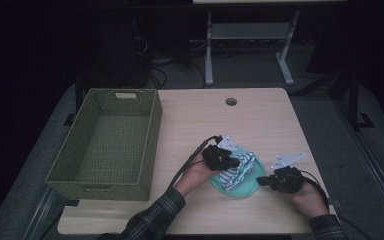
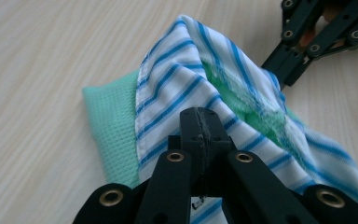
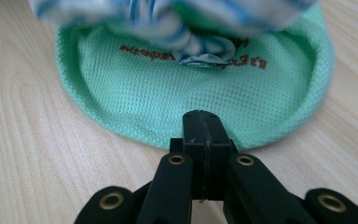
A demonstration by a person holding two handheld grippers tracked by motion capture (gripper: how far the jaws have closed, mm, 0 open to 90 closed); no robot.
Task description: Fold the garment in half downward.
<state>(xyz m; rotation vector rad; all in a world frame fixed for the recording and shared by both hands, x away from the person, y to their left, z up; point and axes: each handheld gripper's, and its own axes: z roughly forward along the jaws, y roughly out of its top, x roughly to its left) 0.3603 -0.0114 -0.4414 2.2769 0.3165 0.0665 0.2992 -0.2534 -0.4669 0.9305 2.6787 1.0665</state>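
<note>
A mint-green mesh cloth (image 1: pixel 241 190) with brown lettering lies flat on the table's near middle. A white cloth with blue stripes (image 1: pixel 240 169) is bunched on top of it. My left gripper (image 1: pixel 237 162) is shut on the striped cloth (image 2: pixel 177 88), which rises in a fold over the green cloth (image 2: pixel 114 126). My right gripper (image 1: pixel 259 181) comes in from the right. Its shut jaws meet at the near hem of the green cloth (image 3: pixel 144 88), with the striped cloth (image 3: pixel 191 37) blurred beyond. The left gripper view shows its own gripper (image 2: pixel 200 116) and the right gripper (image 2: pixel 279 65) beyond the cloth.
A green wicker basket (image 1: pixel 152 135) stands on the table's left side with nothing in it. The wooden table (image 1: pixel 260 120) has a round cable hole (image 1: pixel 231 101) near its far edge. Beyond it are a dark floor, cables and a grey stand.
</note>
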